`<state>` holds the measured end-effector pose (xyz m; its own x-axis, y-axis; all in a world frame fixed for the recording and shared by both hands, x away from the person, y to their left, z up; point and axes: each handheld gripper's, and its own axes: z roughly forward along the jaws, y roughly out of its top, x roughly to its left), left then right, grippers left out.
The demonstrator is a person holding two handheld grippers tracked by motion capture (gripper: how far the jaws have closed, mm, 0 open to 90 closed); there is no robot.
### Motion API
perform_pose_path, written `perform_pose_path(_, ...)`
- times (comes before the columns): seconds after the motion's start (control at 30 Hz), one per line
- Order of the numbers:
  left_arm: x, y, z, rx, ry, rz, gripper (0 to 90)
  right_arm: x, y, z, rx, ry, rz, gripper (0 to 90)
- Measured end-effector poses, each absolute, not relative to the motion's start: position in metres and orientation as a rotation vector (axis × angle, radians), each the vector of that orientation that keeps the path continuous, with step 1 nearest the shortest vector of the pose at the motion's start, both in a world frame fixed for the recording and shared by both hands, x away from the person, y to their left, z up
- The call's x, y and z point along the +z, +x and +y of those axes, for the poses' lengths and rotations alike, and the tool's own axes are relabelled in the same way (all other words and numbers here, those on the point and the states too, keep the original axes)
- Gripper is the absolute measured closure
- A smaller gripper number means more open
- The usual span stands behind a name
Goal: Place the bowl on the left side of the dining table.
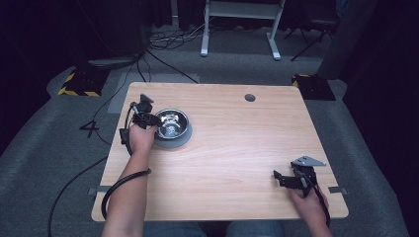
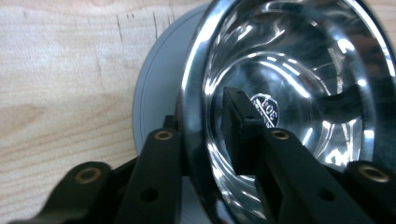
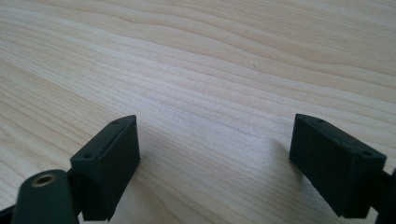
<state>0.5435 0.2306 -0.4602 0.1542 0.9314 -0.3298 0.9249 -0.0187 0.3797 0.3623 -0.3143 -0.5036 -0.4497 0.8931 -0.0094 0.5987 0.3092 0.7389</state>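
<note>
The wooden table (image 1: 232,148) is seen from above, and at its far left a steel bowl (image 1: 171,123) is set on a grey round base (image 1: 184,140). The bowl's near-left rim (image 2: 189,93) is straddled by the left gripper (image 1: 148,120), one jaw inside, one outside; the jaws are parted, and no firm pinch can be made out. The right gripper (image 1: 282,178) is rested well apart at the near right, jaws wide open over bare wood.
</note>
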Motion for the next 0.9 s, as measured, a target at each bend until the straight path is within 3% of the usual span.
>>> perform_pose_path(0.2,-0.457,0.540,0.237,0.113,1.924,1.797,55.8,-0.504,0.362,-0.314,0.947,1.326,2.162,16.3)
perform_pose_path(0.6,-0.429,0.527,0.242,0.255,1.955,1.738,52.4,-0.504,0.362,-0.314,0.947,1.326,2.162,16.3)
perform_pose_path(0.9,-0.395,0.499,0.230,0.350,1.971,1.577,51.7,-0.504,0.362,-0.314,0.947,1.326,2.162,16.3)
